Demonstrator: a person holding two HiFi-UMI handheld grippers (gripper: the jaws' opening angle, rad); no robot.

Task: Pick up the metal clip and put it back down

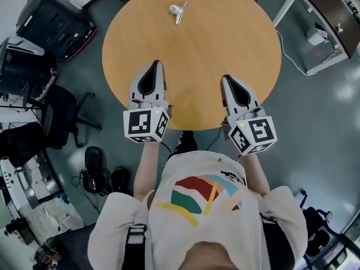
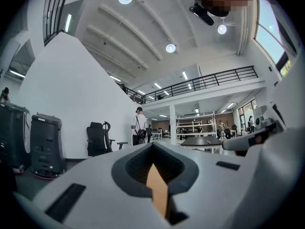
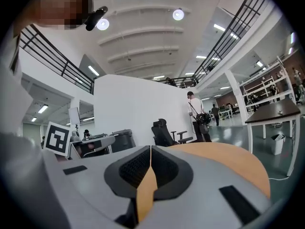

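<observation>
Two grippers hover over the near edge of a round wooden table (image 1: 191, 55), both with nothing in them. The left gripper (image 1: 156, 64) has its jaws pressed together at the tips, and the right gripper (image 1: 226, 79) is closed in the same way. The metal clip (image 1: 178, 11) lies on the far part of the table, near its far rim and well apart from both grippers, more in line with the left one. It is small and silvery, with a bright folded body and a looped handle, and it lies flat at a slant. A stretch of tabletop lies between it and the jaw tips. The table is a plain warm orange-brown and stands on a grey floor (image 1: 315, 111). Left of it we see black office chairs (image 1: 62, 108) and dark wheeled machines (image 1: 50, 21). A dark-topped desk (image 1: 323, 16) with white legs stands at the upper right. Cables and gear (image 1: 98, 179) lie on the floor beside our left arm. From the gripper views the room is a tall hall — white wall, round ceiling lights, a railed mezzanine — and a person (image 2: 138, 125) with a shoulder bag stands far off beside an office chair (image 2: 97, 138).
</observation>
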